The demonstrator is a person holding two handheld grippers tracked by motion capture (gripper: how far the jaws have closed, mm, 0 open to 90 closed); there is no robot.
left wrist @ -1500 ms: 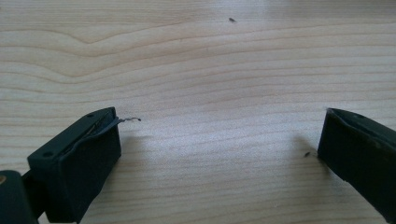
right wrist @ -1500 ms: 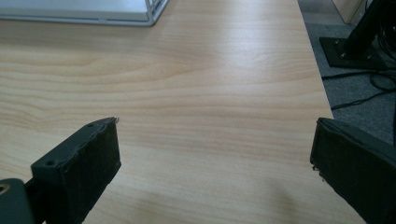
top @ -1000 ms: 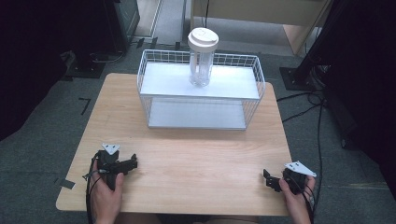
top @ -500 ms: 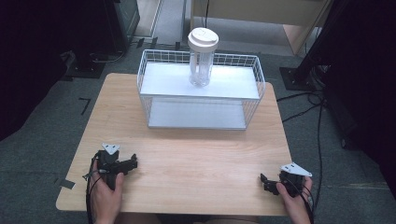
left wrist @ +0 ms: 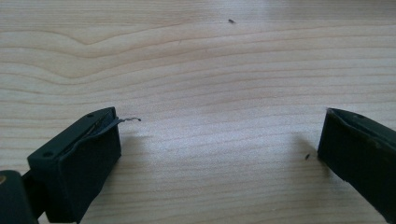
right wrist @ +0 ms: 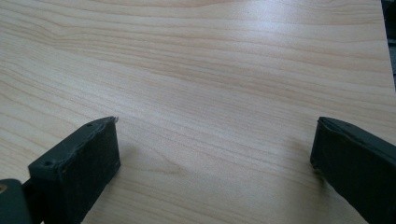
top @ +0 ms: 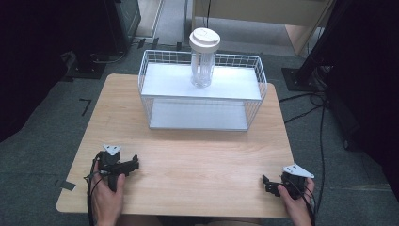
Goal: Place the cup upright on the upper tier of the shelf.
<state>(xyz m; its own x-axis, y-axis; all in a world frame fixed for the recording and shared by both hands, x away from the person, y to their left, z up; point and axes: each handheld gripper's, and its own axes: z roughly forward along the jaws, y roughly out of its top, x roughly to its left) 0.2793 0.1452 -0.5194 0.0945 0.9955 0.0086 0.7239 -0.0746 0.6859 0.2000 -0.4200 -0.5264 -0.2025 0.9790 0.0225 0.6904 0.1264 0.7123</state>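
High view: a light wooden table [top: 188,160] with a white wire rack [top: 202,96] set toward its far edge. On the rack's upper shelf, a clear ribbed bottle with a broad white lid [top: 203,59] stands upright, roughly at the middle of the shelf. The lower shelf sits under it, bare as far as can be seen through the wire.

Left gripper [top: 134,165] rests at the near left part of the table, held in the person's left hand [top: 107,195], its tips aimed to the right across the wood. Right gripper [top: 266,183] rests near the front right corner, held in the right hand [top: 296,200], its tips aimed left. The bottle is well apart from both, far across the table and up on the rack; neither pair of jaws points at it.

Left gripper view: the left gripper [left wrist: 219,135] has its jaws spread wide, with bare wood grain between them. A thin curl of frayed material sticks off the left jaw's tip. A few small dark specks lie on the wood; too small to identify.

Right gripper view: the right gripper [right wrist: 215,140] also has its jaws spread wide over bare wood, with the table's edge cutting the upper right corner.

Both hands are cut off at the bottom of the high view. Dark shapes surround the table on the floor, hard to make out.
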